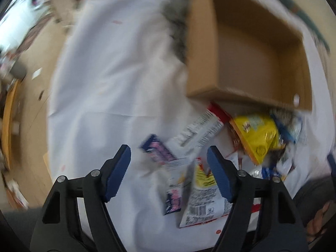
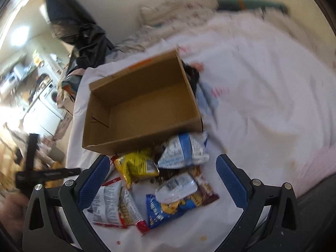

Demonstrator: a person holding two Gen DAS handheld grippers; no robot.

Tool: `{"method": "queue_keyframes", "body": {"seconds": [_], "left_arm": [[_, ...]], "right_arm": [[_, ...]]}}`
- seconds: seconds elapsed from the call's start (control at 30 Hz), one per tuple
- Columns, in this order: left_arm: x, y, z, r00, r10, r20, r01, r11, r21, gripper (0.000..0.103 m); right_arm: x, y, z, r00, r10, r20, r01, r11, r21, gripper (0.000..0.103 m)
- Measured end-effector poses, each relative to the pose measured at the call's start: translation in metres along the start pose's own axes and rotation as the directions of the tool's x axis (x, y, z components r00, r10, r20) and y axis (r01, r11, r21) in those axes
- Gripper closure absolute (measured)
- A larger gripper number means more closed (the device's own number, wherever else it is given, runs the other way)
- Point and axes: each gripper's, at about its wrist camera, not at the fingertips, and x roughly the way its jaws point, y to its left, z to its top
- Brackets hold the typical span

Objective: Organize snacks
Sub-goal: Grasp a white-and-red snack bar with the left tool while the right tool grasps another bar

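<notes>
An empty brown cardboard box (image 1: 247, 48) lies on a white sheet; it also shows in the right wrist view (image 2: 147, 103). A pile of snack packets lies in front of it: a yellow bag (image 1: 258, 136), a white bag with a barcode (image 1: 201, 201), a purple-pink packet (image 1: 157, 149). In the right wrist view I see a yellow bag (image 2: 136, 164), a blue-white bag (image 2: 184, 150), a dark blue bag (image 2: 168, 210) and a red-white bag (image 2: 107, 203). My left gripper (image 1: 169, 161) is open above the packets. My right gripper (image 2: 161, 174) is open above the pile. Neither holds anything.
The white sheet (image 2: 262, 96) covers a bed, with rumpled bedding (image 2: 168, 16) at the far side. A wooden floor (image 1: 31, 96) lies left of the bed. Dark bags (image 2: 84, 33) and a washing machine (image 2: 50, 96) stand far left.
</notes>
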Motion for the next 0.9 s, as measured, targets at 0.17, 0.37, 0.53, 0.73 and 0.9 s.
{"method": "queue_keyframes", "body": {"seconds": [0.17, 0.37, 0.53, 0.73, 0.9], "left_arm": [[0.030, -0.045, 0.007, 0.996, 0.083, -0.043, -0.069, 0.963, 0.261, 0.032], [0.050, -0.066, 0.006, 0.993, 0.094, -0.077, -0.053, 0.905, 0.423, 0.049], [0.042, -0.066, -0.003, 0.993, 0.102, -0.064, -0.062, 0.892, 0.448, 0.075], [-0.027, -0.065, -0.026, 0.994, 0.069, 0.089, -0.103, 0.868, 0.486, 0.076], [-0.082, -0.040, -0.055, 0.988, -0.005, 0.155, -0.054, 0.927, 0.371, 0.076]], "right_arm": [[0.007, -0.025, 0.001, 0.999, 0.004, -0.044, 0.001, 0.993, 0.118, 0.000], [0.006, -0.025, 0.000, 0.999, -0.013, -0.049, 0.018, 0.994, 0.110, 0.000], [0.008, -0.026, 0.000, 0.998, -0.011, -0.054, 0.017, 0.994, 0.108, 0.000], [0.013, -0.022, -0.001, 0.996, 0.019, -0.087, -0.011, 0.996, 0.086, 0.000], [0.028, 0.011, -0.014, 0.972, 0.124, -0.201, -0.134, 0.990, -0.038, 0.021]]}}
